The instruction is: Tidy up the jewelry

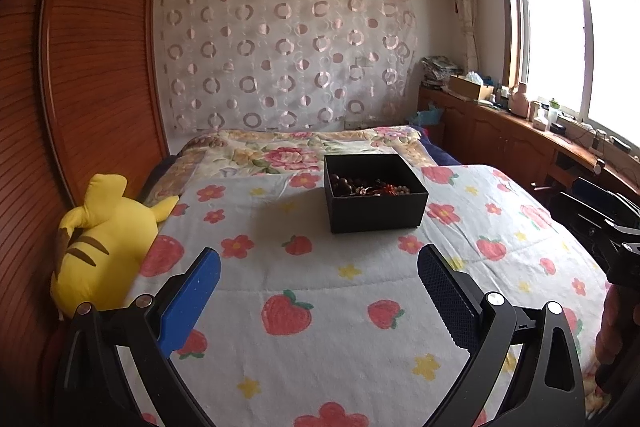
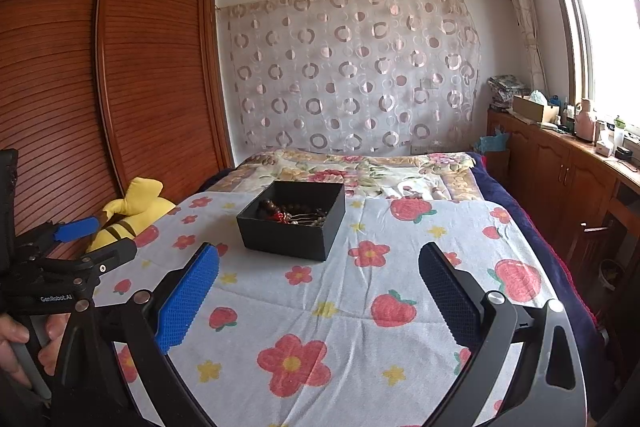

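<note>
Wardrobe (image 2: 152,67): at the far left, brown with slatted doors; its lower part is hidden behind the bed and the toy.
Plush toy (image 1: 96,247): yellow with brown stripes, lying at the left edge of the bed against the wardrobe; its face cannot be seen.
Left tongs (image 1: 318,291): wide apart with nothing between them, hovering above the blanket near the front of the bed. In the right wrist view only their blue pad (image 2: 76,229) and black frame show at the left edge, and part of the hand (image 2: 24,347) that holds the handle.
Blanket (image 1: 340,307): white with strawberries and flowers; it covers the front of the bed, and its near edge is cut off by the frame.
Black box (image 1: 374,193): open, standing on the blanket in the middle of the bed, well beyond both tongs.
Jewelry (image 1: 368,187): inside the black box; dark brown beads and something red are visible, but the single pieces are too small and tangled to tell apart.
Right tongs (image 2: 318,289): also spread open and empty, above the blanket, apart from the box. In the left wrist view only a black part shows at the right edge.
Cabinet (image 2: 560,167): low, brown, under the window at the right, with small items too blurred to name.
</note>
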The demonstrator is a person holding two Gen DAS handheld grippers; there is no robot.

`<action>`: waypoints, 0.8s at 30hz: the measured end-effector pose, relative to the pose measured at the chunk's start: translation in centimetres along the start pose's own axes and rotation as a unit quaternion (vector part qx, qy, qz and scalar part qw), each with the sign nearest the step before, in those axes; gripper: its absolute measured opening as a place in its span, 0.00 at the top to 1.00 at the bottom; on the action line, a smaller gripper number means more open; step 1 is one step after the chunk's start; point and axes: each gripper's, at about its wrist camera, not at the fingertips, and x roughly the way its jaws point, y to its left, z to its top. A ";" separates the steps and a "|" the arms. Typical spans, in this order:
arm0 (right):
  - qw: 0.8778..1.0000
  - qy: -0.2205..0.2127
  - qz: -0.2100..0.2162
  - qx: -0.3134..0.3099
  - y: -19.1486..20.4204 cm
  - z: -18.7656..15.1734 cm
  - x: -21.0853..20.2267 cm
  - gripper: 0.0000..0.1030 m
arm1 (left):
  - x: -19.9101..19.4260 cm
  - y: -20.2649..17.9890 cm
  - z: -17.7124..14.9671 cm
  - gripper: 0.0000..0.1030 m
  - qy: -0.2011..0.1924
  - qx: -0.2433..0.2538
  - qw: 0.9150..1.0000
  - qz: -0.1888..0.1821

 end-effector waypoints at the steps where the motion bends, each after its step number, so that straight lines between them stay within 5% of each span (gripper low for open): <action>1: 1.000 -0.001 -0.001 0.000 0.0 -0.1 0.0 0.02 | 0.0 0.0 0.0 0.07 0.000 0.000 1.000 0.002; 24: 1.000 -0.008 -0.013 0.005 0.1 0.1 -0.7 0.02 | -0.5 0.2 0.6 0.07 -0.019 -0.009 1.000 0.006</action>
